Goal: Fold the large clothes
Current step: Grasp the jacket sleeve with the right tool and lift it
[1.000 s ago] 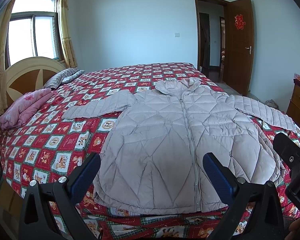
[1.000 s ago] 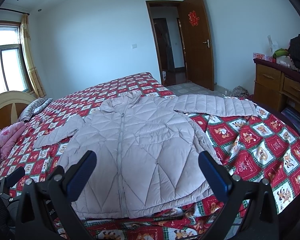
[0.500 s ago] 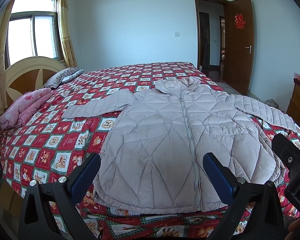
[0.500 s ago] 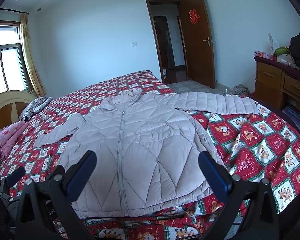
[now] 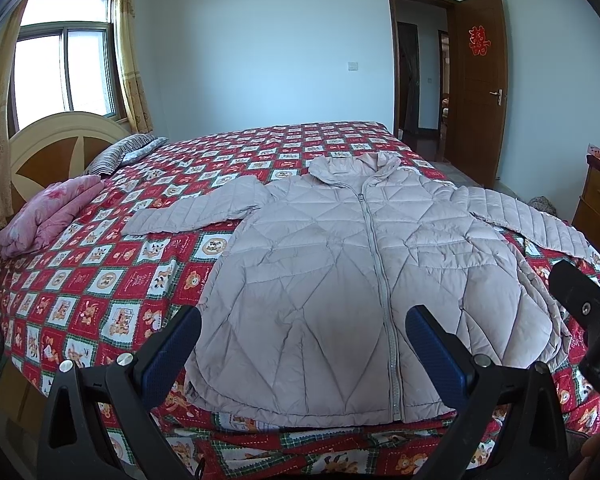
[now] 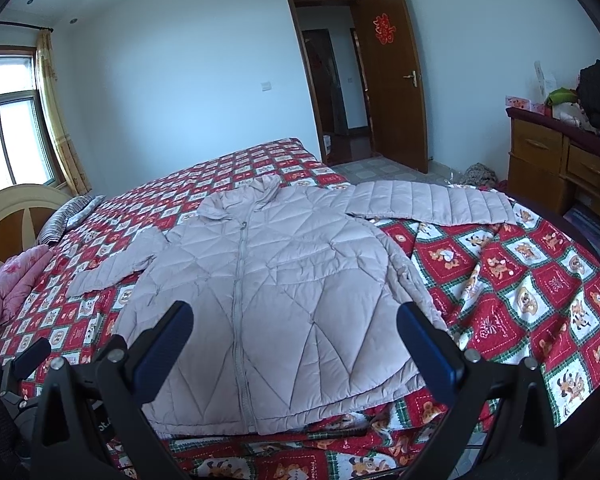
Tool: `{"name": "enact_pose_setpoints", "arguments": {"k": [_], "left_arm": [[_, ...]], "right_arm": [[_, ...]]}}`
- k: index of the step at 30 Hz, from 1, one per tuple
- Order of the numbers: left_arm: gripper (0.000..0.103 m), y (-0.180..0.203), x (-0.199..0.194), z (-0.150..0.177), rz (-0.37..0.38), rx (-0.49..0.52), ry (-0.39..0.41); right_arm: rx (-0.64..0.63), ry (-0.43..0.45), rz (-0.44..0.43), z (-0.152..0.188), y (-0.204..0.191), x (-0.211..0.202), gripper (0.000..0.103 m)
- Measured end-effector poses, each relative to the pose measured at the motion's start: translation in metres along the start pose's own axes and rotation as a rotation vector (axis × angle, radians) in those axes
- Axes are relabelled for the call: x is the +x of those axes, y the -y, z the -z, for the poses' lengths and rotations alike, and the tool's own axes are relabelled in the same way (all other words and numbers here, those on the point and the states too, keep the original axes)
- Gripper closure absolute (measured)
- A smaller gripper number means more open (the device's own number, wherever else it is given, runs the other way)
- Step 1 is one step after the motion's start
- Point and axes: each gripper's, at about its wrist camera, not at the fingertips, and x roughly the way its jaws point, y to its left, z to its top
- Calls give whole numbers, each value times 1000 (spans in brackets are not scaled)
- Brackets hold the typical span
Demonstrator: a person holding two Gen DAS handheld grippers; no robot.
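Red patchwork quilting covered the bed, the largest thing in the room and the surface on which all the work would be done. Across its near half lay the jacket, a pale quilted one, front up and zipped, hem at the near edge of the bed and collar toward the far side. Both sleeves were spread out flat from the jacket's shoulders: one sleeve ran toward the headboard side, the other sleeve toward the foot of the bed, its cuff near the edge there. A folded pink blanket sat well apart from the jacket, by the headboard.

No fold had been made yet, so the step in hand looked like the opening approach. The left gripper hung above the jacket's hem with its jaws wide apart and nothing between them; the right gripper was likewise spread and empty over the hem, nearer the zip.

The next move probably called for each gripper to travel out to a sleeve, pinch the puffy fabric near the cuff, and carry it across the jacket's chest. Slippery padding might need a deep bite.
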Motion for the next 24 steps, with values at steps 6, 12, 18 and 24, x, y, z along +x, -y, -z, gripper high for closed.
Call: {"name": "enact_pose_setpoints", "arguments": {"k": [6,12,18,24], "left_arm": [[1,0,5,1,3,-2,-13],[1,-2,22,-2,31,-9,-48],[1,2,72,-12,73,30,-88],[1,-24,161,-52,66,28,-121]], "right_arm": [[7,-17,0,-3,4,3,0],[4,-40,8,-3,9,16,0],[26,-94,60,-2,35,57,0],[136,-128,175,-20,111,104,0]]}}
